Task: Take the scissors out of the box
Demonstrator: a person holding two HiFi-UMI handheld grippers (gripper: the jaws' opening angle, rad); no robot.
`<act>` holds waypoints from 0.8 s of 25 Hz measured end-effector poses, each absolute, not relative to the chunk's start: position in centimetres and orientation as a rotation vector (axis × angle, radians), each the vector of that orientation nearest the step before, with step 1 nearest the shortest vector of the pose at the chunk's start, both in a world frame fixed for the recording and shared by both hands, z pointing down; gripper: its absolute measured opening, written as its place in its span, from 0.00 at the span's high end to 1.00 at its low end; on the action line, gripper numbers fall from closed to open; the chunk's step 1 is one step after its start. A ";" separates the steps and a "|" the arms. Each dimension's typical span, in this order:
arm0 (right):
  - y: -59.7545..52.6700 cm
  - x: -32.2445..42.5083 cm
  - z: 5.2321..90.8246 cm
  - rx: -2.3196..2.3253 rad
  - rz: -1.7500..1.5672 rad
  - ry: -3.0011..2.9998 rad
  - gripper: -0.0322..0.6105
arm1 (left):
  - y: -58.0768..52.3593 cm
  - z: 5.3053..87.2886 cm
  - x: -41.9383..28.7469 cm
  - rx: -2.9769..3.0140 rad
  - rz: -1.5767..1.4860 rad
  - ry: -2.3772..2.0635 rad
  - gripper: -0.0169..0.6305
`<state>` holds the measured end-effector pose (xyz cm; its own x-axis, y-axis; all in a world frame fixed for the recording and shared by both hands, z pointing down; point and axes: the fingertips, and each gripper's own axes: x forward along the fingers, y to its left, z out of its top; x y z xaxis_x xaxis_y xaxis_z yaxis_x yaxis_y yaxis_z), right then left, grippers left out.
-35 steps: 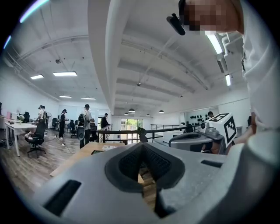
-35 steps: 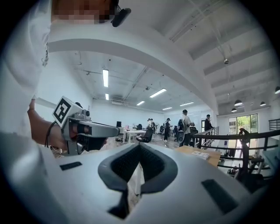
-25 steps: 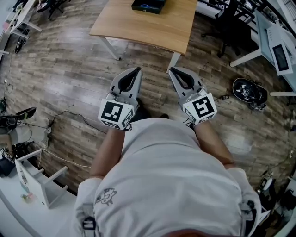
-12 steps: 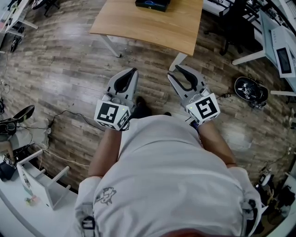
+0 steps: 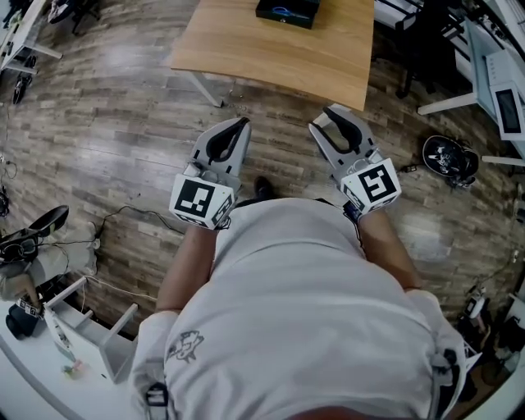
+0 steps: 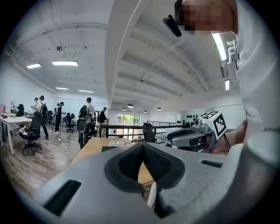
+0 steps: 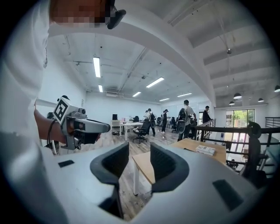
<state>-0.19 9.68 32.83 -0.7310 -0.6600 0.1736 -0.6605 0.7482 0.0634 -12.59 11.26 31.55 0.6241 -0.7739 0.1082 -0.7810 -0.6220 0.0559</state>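
A black box [image 5: 287, 11] sits on the far side of a wooden table [image 5: 271, 49]; a blue shape shows in it, too small to name. My grippers are both held level over the floor, short of the table's near edge. The left gripper [image 5: 244, 123] [image 6: 142, 146] is shut and empty, its tips touching. The right gripper [image 5: 324, 117] [image 7: 140, 151] has its jaws opening, with nothing between them. In the left gripper view the table [image 6: 94, 151] lies ahead and the right gripper [image 6: 188, 138] is alongside.
White desks [image 5: 484, 74] and dark chairs [image 5: 418, 41] stand at the right. A black helmet-like object [image 5: 447, 158] lies on the wood floor. Cables [image 5: 123, 209] and a white shelf [image 5: 90, 328] are at the left. Several people [image 6: 85, 124] stand far off.
The person has stepped toward the table, which now sits lower and closer in the head view. Both grippers went forward with them. The right gripper's jaws have spread apart; the left stayed shut.
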 end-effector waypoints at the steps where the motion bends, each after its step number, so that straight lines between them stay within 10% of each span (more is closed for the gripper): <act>1: 9.2 -0.6 32.7 1.065 0.003 -2.758 0.70 | 10.8 31.5 -13.2 2.746 0.112 -1.320 0.97; 20: -0.8 -1.1 33.5 1.047 0.007 -2.767 0.70 | 2.4 32.4 -14.2 2.714 0.140 -1.330 0.97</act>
